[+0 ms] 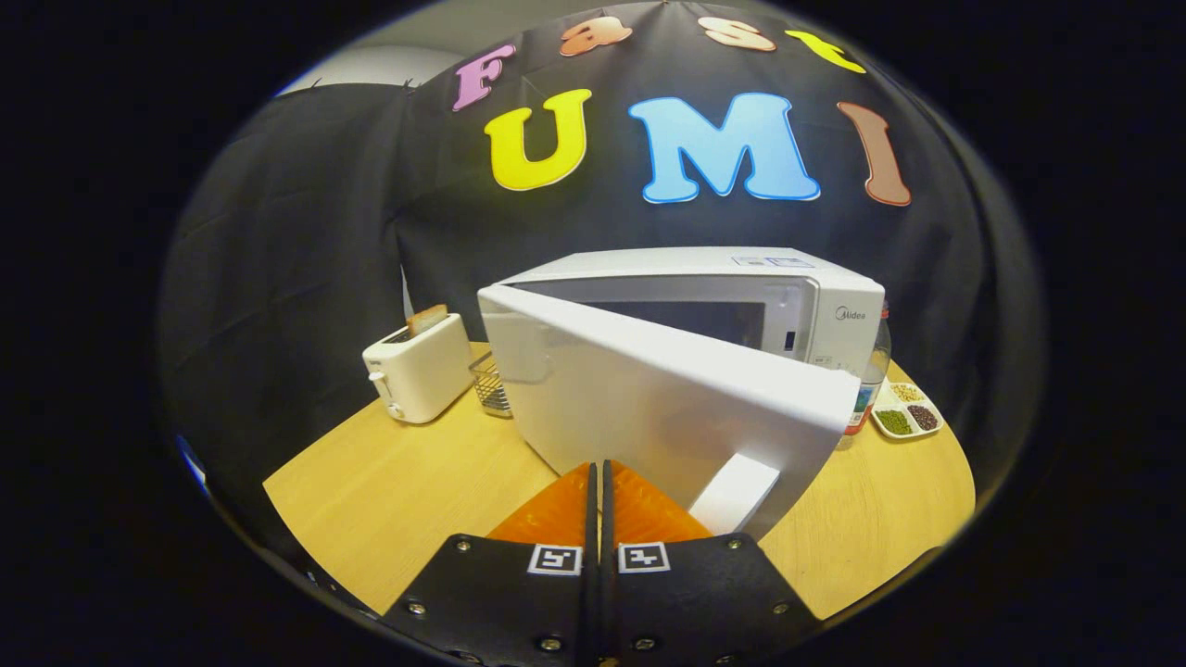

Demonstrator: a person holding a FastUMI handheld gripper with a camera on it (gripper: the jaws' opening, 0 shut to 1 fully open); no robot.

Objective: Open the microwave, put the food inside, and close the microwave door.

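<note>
Fingers of our gripper [599, 482] are pressing together, holding nothing, tips just before the white microwave's half-open door [667, 398]. We're judging the closing step: keep pushing flat against the door panel beside its white handle [734, 493]; food isn't discernible inside.

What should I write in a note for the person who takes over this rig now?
Gripper: fingers closed together, holding nothing, tips just before the door.
Microwave on the round table: door partly open, swung out toward the gripper, its handle beside the fingertips.
Toaster and a wire basket stand beside the microwave; a divided dish is at its other side.
Done: door opened part way.
Left: open fully, put food inside, close door. I cannot tell which item is the food.
</note>
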